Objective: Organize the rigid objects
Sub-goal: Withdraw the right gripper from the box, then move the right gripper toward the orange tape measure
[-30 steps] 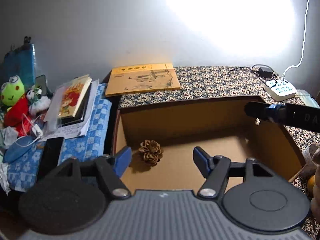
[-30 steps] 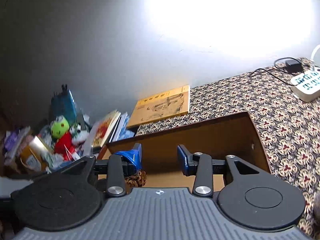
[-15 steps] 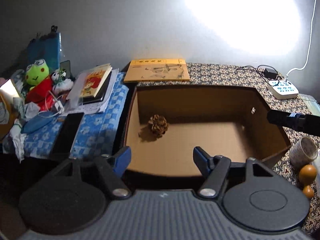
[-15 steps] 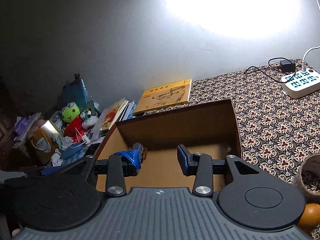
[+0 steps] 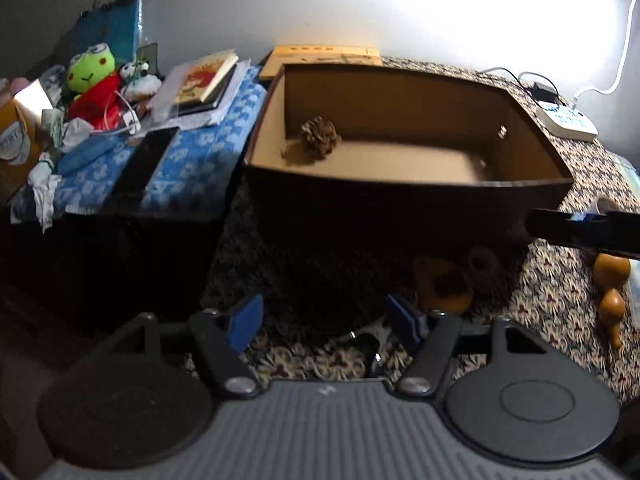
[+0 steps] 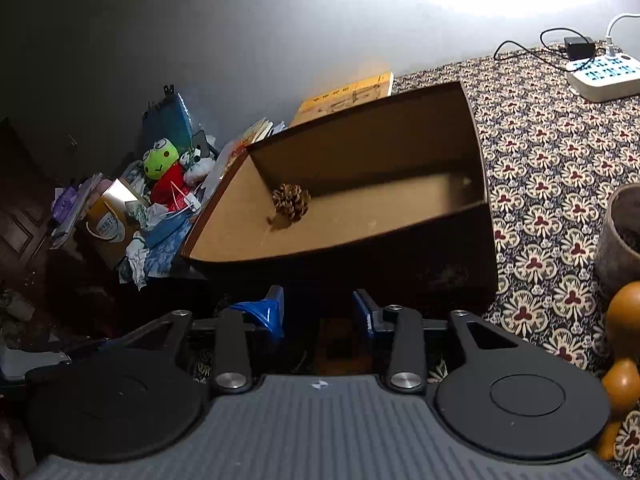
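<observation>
Both tongs, left and right, hang released before the box's near wall, holding nothing.

Frog plush, power strip, yellow book.

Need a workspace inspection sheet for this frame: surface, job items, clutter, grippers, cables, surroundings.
Surface: floral patterned tablecloth.
Job's things: open brown cardboard box holding one pine cone; orange-brown gourd and grey speckled cup outside, right of the box.
Clutter: green frog plush toy, books, black phone on blue checked cloth.
Grippers: left gripper open, empty; right gripper open, empty.
Cables: white power strip, black adapter cable.
Surroundings: grey wall.
</observation>
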{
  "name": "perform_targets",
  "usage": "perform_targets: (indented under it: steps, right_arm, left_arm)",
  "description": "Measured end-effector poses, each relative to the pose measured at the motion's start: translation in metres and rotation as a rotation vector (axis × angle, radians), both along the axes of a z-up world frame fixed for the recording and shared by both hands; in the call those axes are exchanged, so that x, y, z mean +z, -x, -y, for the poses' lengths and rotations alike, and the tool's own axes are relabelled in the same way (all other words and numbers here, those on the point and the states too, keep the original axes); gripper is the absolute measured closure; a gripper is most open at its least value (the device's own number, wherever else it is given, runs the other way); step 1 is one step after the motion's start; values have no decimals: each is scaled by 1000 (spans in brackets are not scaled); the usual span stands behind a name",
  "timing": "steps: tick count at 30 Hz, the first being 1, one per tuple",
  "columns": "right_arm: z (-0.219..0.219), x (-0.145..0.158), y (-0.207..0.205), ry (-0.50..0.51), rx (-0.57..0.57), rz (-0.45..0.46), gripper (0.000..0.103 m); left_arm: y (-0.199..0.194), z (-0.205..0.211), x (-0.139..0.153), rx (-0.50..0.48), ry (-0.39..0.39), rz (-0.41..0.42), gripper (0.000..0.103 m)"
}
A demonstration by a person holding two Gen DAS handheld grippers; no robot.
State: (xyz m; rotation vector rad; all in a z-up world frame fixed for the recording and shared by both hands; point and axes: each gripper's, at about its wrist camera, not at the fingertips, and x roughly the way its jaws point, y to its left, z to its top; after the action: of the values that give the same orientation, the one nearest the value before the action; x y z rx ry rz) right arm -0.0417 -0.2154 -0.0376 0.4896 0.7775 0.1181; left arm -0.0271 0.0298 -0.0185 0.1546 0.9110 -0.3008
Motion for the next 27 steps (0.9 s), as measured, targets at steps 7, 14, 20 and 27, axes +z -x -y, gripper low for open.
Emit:
perform_targets:
  steps: [7,14,20,27]
  right_arm:
    - [-4,-25,11,-39,24,-86,83]
    - [-12,-39,12,-72,48,-135,86]
    - [-14,-54,10,-160,40,-203,87]
    - [-10,-63,6,-266,-2,-263,88]
  left_arm:
    - [24,7,-24,-68,-15,-35,34]
    - [27,13,-40,-116,-11,-51,34]
    - [23,21,-47,-231,-1,-38,35]
    - [6,28,-57,-315,-11,-40,40]
